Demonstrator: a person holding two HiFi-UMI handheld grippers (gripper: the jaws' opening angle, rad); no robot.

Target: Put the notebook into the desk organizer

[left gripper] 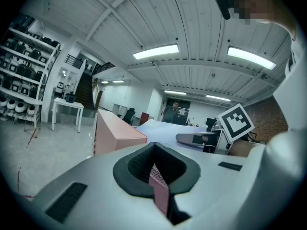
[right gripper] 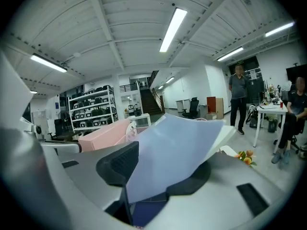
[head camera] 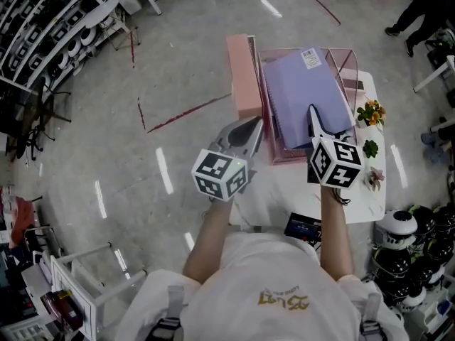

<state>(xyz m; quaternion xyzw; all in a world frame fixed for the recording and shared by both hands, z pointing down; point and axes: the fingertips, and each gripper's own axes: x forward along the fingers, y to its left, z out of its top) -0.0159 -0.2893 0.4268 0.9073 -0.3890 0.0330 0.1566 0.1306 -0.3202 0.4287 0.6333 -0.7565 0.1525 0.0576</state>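
The lilac notebook [head camera: 302, 94] lies slanted in the pink mesh desk organizer [head camera: 341, 66] on the white table [head camera: 366, 197]. My left gripper [head camera: 257, 123] is at the organizer's left side. In the left gripper view, the left gripper [left gripper: 156, 169] is shut on a strip of the pink mesh wall [left gripper: 159, 193]. My right gripper [head camera: 311, 112] is at the notebook's near right edge. In the right gripper view, the notebook's cover [right gripper: 177, 147] stands between the right gripper's [right gripper: 165, 163] jaws, which are parted, and leans by the left pad [right gripper: 117, 169].
A closed pink box [head camera: 244, 77] stands against the organizer's left side. Small flowers and plants [head camera: 371, 112] line the table's right edge, and a dark card [head camera: 303, 227] lies at its near edge. Shelving [head camera: 43, 27] is far left; people [right gripper: 238, 97] stand to the right.
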